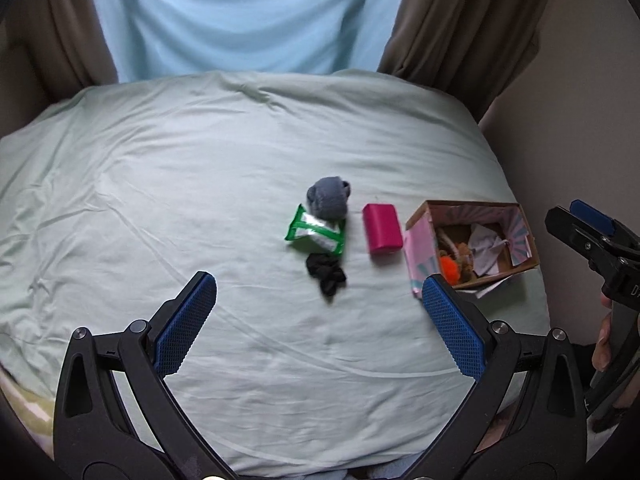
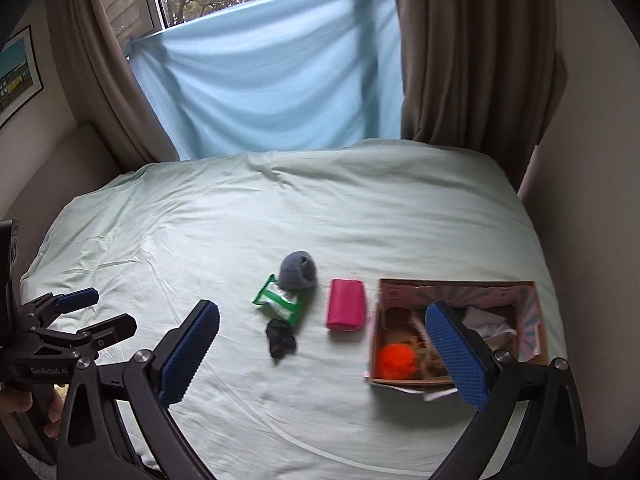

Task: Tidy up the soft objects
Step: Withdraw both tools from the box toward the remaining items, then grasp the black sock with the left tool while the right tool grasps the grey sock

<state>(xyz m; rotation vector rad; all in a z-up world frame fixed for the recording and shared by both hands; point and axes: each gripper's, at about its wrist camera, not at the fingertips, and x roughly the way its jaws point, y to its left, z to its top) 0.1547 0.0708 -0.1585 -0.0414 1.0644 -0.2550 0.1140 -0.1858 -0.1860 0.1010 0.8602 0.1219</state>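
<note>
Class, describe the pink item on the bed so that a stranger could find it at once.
On the pale green bed stands an open cardboard box. Immediately left of it lies the pink pouch, a smooth bright rectangle, unlike the grey sock ball and black sock further left.

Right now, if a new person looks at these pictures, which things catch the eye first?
Probably the bright pink pouch in the middle of the pale green bed, just left of the open cardboard box with an orange pompom inside. Left of the pouch lie a grey sock ball, a green packet and a black cloth.
</note>
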